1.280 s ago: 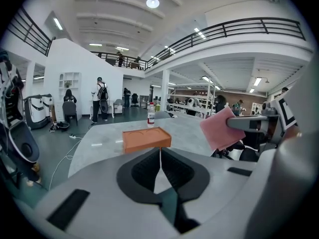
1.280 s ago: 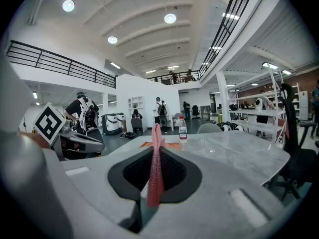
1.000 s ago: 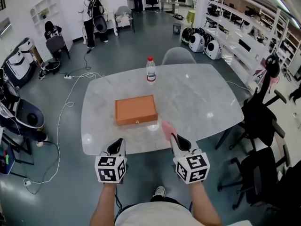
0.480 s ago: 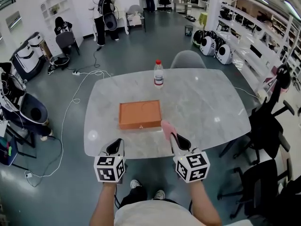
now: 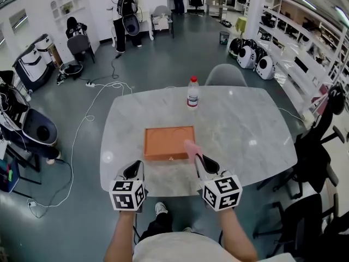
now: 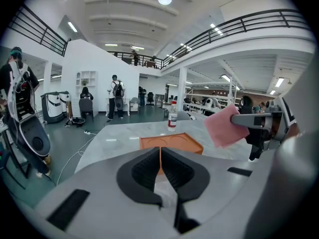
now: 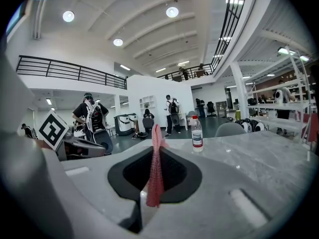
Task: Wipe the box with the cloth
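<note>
An orange-brown flat box (image 5: 169, 142) lies on the white marble table (image 5: 245, 124), near its front edge; it also shows in the left gripper view as the box (image 6: 172, 142). My right gripper (image 5: 197, 156) is shut on a pink cloth (image 5: 190, 148), held just at the box's front right corner. The cloth (image 7: 156, 166) stands edge-on between the jaws in the right gripper view, and the cloth (image 6: 225, 126) shows at the right of the left gripper view. My left gripper (image 5: 136, 170) is shut with nothing in it, hovering at the table's front edge, left of the box.
A water bottle (image 5: 192, 93) with a red cap stands behind the box at the far side. A grey chair (image 5: 225, 75) sits behind the table, black chairs (image 5: 316, 141) to the right. People (image 5: 123, 12) stand far back. Cables (image 5: 82, 130) lie on the floor left.
The view has shifted forward toward the table. My right gripper with the pink cloth has come closer to the box's front right corner. The left gripper keeps its place.
</note>
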